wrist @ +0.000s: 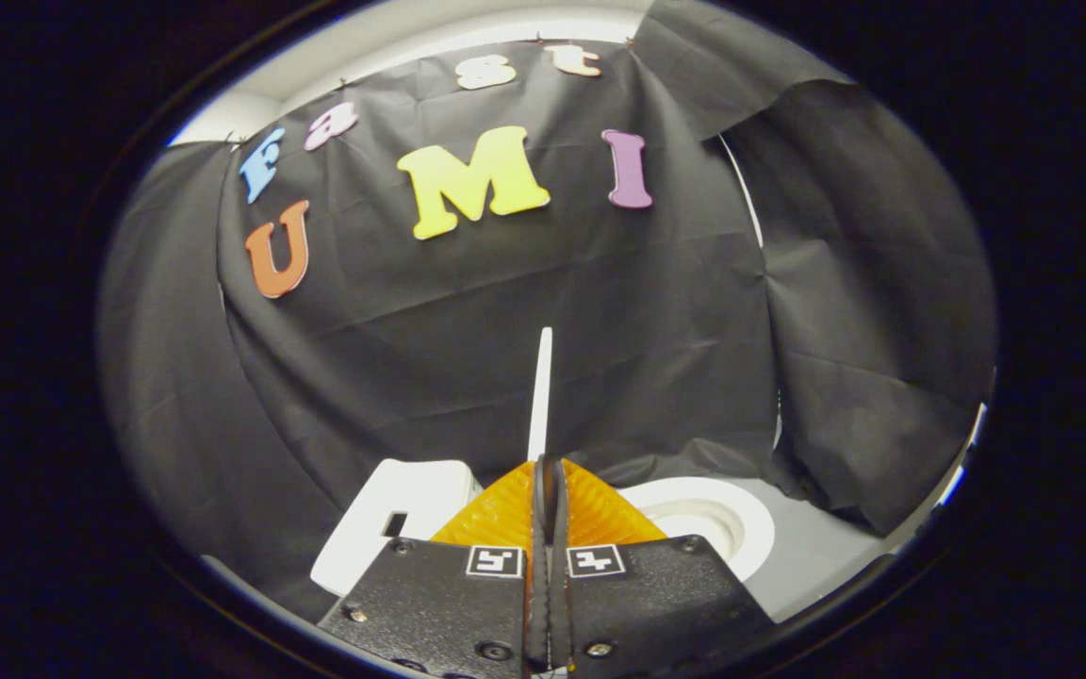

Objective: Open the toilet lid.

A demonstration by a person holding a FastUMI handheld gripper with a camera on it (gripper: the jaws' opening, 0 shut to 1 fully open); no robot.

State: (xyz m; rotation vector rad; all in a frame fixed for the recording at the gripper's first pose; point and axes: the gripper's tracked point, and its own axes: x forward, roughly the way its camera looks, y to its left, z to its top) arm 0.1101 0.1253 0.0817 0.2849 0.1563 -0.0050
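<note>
Up close, your gripper point(550, 471) had its ribbed orange fingers point(505, 514) pinched together on the thin white toilet lid point(540, 396), which stood edge-on and upright just beyond them, with the round white bowl point(741, 528) on one side and the blocky white tank point(392, 519) on the other.

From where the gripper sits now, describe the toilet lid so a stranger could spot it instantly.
Start at the black cloth wall; low before it stands a small white toilet, tank on one side and round bowl on the other. The toilet lid is the thin white blade rising upright straight ahead of the gripper, whose fingers are shut on its lower edge. Nothing else is seen edge-on.
</note>
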